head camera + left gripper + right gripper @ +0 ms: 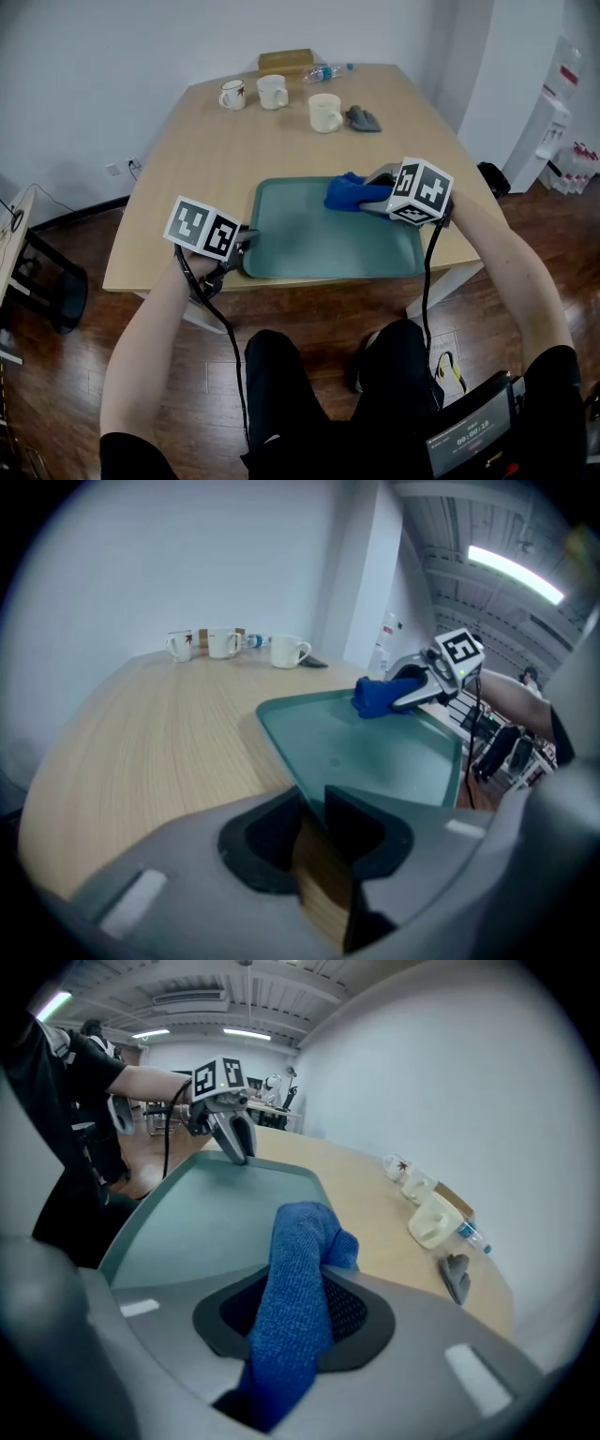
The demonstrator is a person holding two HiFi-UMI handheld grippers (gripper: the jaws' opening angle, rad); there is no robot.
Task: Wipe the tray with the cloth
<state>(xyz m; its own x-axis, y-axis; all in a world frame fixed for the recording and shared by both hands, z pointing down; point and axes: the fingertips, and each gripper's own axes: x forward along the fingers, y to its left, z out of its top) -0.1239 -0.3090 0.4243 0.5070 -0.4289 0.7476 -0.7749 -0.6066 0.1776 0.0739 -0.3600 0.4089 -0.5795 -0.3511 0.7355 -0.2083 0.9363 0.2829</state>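
Tray [319, 242] rim sits pinched in the left gripper [246, 246]; the right gripper [371, 200] clamps the blue cloth [344, 193].

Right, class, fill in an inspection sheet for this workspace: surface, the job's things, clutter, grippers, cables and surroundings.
Surface: pale wooden table, no spills seen.
Job's things: green tray at the near edge; blue cloth on its far right part.
Clutter: three mugs, a grey item, a bottle and a box at the far end.
Grippers: left gripper clamped on the tray's near left corner; right gripper clamped on the cloth.
Cables: a black cable hangs from each gripper.
Surroundings: wood floor, white wall, dark chair on the left.
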